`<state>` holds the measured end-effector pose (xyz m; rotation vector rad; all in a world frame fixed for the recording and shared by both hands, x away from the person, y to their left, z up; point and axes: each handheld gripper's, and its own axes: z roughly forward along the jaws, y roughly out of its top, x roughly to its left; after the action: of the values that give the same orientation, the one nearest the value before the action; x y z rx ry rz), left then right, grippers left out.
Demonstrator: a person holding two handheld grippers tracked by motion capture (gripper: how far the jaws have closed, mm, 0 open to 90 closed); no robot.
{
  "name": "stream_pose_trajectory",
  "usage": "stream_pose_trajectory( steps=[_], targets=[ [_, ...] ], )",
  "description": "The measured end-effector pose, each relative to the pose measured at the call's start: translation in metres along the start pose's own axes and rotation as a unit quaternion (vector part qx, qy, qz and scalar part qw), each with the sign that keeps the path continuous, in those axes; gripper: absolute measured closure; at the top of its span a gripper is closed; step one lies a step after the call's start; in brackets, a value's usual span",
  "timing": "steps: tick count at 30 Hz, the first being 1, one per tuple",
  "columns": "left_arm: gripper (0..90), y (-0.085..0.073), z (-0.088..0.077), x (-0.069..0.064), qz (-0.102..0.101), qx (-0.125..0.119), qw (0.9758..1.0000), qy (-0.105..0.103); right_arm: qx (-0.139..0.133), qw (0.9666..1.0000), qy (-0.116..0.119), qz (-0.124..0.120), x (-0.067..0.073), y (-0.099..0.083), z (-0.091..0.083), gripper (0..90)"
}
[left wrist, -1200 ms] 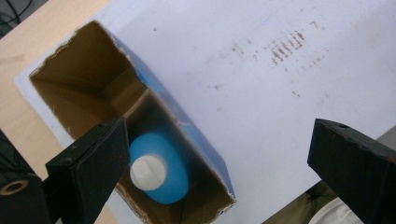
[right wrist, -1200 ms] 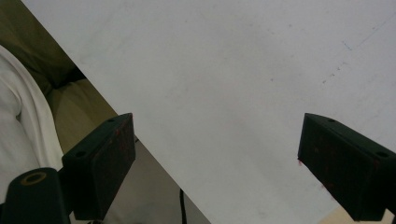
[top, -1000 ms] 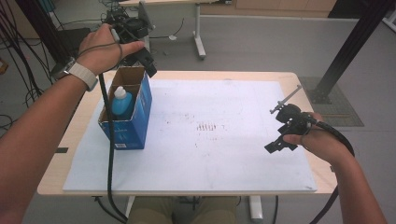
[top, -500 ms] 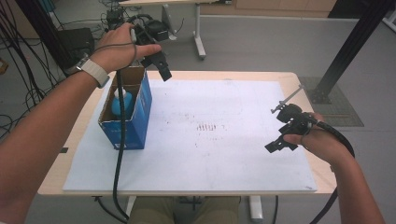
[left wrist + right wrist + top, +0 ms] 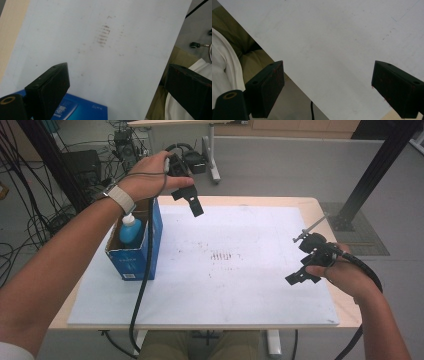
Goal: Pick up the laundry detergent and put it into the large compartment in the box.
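Fingers spread and empty on both grippers, bottle down-left of the left one.

Left gripper raised beyond the blue box, nearer by far; bottle upright inside, long axis vertical, cap up. Right gripper low over the white mat, well apart.

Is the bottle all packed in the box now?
Looks done: the blue bottle with a white cap stands inside the open blue cardboard box. In hand: nothing; the left gripper is open above the white table mat, and the right gripper is open too. Left: perhaps closing the box.
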<state>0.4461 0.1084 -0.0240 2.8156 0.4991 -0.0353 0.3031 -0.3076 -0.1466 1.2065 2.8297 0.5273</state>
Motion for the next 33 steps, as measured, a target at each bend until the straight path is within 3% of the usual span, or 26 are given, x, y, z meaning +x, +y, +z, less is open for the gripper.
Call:
stream_pose_trajectory(
  steps=[4, 23, 33],
  targets=[
    [6.3, 0.004, 0.009, 0.002, 0.012, 0.001, 0.9999, -0.012, -0.003, 1.0000, 0.000, 0.004, -0.001, -0.005, 0.000, 11.3],
    [6.1, 0.017, 0.050, -0.004, 0.065, 0.004, 0.9974, -0.030, -0.002, 0.9999, 0.002, 0.011, -0.003, -0.008, 0.003, 11.2],
    [6.3, 0.019, 0.064, -0.008, 0.079, 0.008, 0.9963, -0.032, -0.001, 0.9999, 0.003, 0.013, -0.002, -0.009, 0.006, 11.2]
  ],
)
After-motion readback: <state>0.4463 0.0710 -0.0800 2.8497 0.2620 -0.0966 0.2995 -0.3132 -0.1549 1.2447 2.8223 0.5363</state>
